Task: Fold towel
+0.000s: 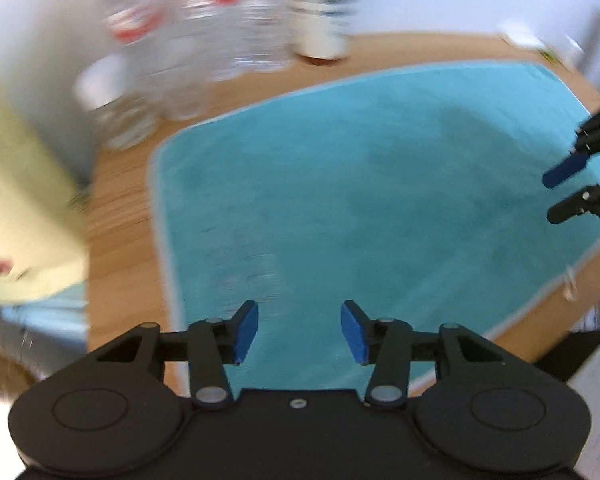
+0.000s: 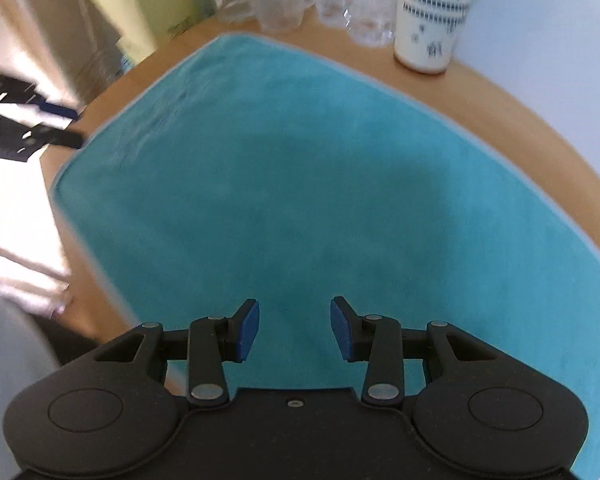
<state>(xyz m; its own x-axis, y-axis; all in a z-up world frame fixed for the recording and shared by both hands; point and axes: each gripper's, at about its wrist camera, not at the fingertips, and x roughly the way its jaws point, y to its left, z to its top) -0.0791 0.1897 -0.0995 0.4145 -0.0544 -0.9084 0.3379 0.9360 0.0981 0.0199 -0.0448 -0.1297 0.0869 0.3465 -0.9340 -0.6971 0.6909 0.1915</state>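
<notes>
Towel flat on table, spread ahead of and under both sets of jaws; left gripper and right gripper apart and empty (neither touching cloth), left nearer the towel's left hem.

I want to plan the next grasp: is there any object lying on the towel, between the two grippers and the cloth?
Nothing visible does. The teal towel lies flat and bare under the open left gripper and right gripper; the patterned cup and clear bottles stand beyond its far edge.

Left gripper jaws apart (nothing between) above teal towel.
</notes>
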